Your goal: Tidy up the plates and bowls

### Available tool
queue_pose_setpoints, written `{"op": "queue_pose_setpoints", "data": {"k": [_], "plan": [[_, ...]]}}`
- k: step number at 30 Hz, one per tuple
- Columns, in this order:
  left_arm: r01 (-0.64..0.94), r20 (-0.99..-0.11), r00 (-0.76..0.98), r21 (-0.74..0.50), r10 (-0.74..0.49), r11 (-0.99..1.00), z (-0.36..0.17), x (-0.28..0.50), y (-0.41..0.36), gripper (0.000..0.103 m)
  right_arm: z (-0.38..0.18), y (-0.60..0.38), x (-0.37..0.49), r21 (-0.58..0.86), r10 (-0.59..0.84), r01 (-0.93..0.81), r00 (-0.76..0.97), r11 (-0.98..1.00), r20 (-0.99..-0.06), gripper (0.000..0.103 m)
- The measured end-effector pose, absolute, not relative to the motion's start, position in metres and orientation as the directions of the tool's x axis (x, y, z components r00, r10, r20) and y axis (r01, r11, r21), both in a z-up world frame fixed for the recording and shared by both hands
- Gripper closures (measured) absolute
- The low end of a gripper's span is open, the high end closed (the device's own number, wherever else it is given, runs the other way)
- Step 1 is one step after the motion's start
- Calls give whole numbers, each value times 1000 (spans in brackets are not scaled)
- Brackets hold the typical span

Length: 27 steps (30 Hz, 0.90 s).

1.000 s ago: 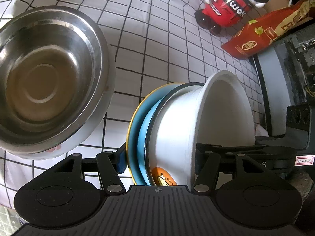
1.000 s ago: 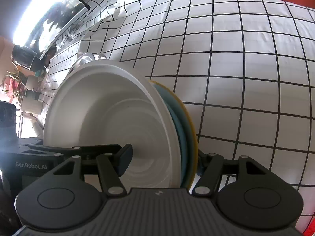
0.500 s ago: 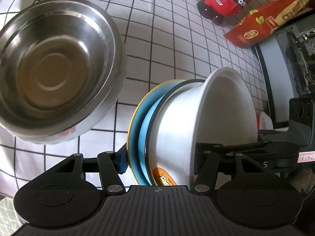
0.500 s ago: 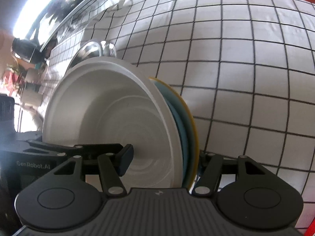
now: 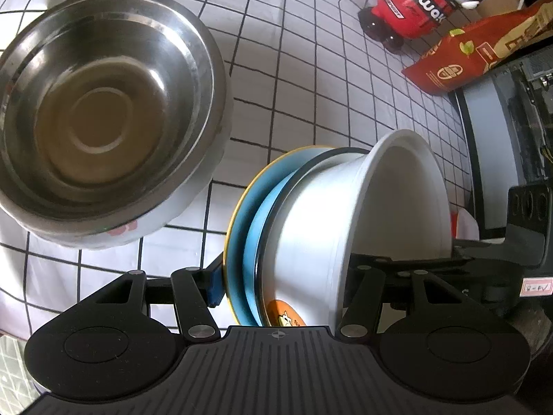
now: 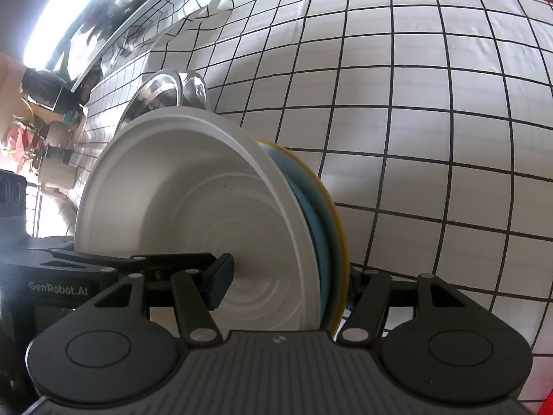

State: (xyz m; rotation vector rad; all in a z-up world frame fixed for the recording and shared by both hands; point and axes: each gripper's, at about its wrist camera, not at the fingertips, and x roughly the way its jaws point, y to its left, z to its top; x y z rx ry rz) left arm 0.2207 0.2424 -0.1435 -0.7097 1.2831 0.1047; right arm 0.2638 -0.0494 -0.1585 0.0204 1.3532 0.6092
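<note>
In the left wrist view, a steel bowl (image 5: 103, 114) fills the upper left of the frame, upright on a white cloth (image 5: 293, 69) with a black grid. At lower centre the left gripper (image 5: 280, 287) is clamped across a stack turned on edge: its blue left pad presses the back of a yellow-rimmed blue plate (image 5: 242, 228), and its right finger reaches inside a white bowl (image 5: 390, 200) whose mouth faces the right of the frame. Between plate and bowl sits a second blue plate with a dark rim (image 5: 266, 218). An orange cartoon print shows at the bottom of the stack, near the gripper body. The stack stands just beside the steel bowl, apart from it. In the upper right a red and white toy figure (image 5: 421, 3) stands on the cloth, with a red packet (image 5: 459, 65) below and right of it. In the right wrist view, the right gripper (image 6: 287, 276) holds the same stack from the other side at lower centre: its left pad lies against the inside of the white bowl (image 6: 207, 214), and its right finger sits behind the yellow rim (image 6: 337, 214), mostly hidden. The steel bowl (image 6: 166, 91) peeks out above the white bowl, left of centre. The cloth (image 6: 414, 103) fills the right half.
</note>
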Motion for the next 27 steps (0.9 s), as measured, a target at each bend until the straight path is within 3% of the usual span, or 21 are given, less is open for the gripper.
{"op": "queue_pose_setpoints", "data": {"k": [10,17,27], "plan": [[-438,-900,298,-425,-318,792,-144,224,242,42,-158,-53,260,358,421,-362,110,860,-900,41],[-368,-885,267,-460,-382,808,-148,227,246,42,-160,-58,245,370,414,-239,169,898,-894,40],[-356,-893,284,-436,-349,826,-147,222,249,42,-164,-49,235,365,412,-229,211,903,-887,40]]}}
